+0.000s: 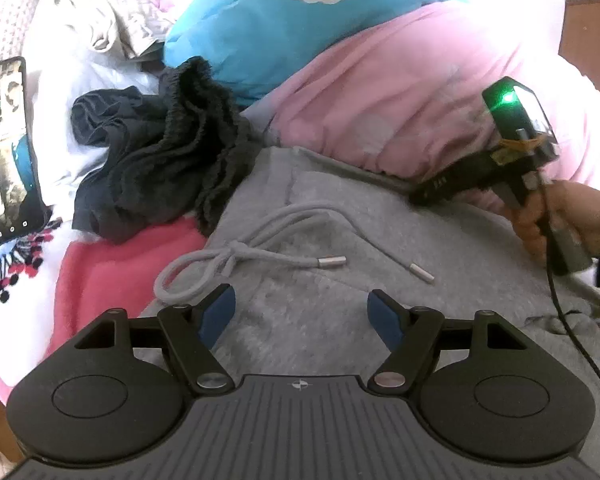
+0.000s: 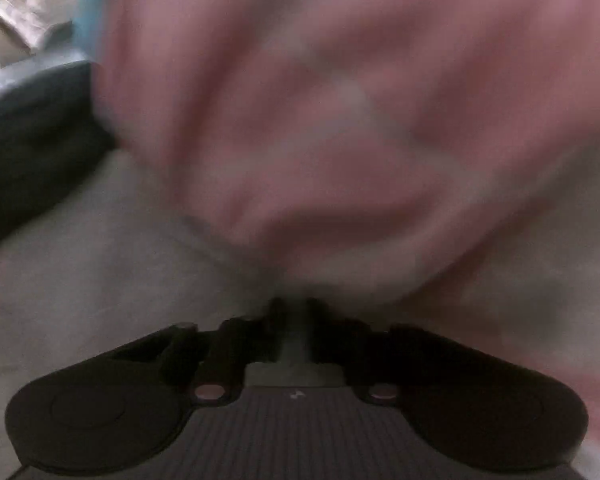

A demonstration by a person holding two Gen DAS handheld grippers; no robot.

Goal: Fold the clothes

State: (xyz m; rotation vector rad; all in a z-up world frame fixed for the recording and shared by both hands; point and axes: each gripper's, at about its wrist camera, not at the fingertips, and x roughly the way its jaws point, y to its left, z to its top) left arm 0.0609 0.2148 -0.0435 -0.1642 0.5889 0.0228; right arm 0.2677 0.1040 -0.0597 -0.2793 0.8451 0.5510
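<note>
Grey sweatpants [image 1: 340, 220] lie spread in front of me, their tied drawstring [image 1: 236, 256] with metal tips resting on top. My left gripper [image 1: 300, 304] hovers just above the grey fabric near the drawstring loop, open and holding nothing. At the right, a hand [image 1: 560, 216] holds my right gripper [image 1: 418, 196], whose tip sits at the far edge of the sweatpants against a pink cloth [image 1: 400, 92]. The right wrist view is blurred. There my right gripper [image 2: 294, 308] has its fingers drawn close together with grey cloth [image 2: 100, 260] pinched between them, under the pink cloth [image 2: 340, 120].
A crumpled dark garment [image 1: 160, 152] lies left of the sweatpants, over a red-pink garment [image 1: 112, 264]. A blue cushion [image 1: 280, 28] and white laundry [image 1: 96, 12] are piled behind. A phone [image 1: 4, 148] stands at the far left. A cable [image 1: 572, 332] trails from the right gripper.
</note>
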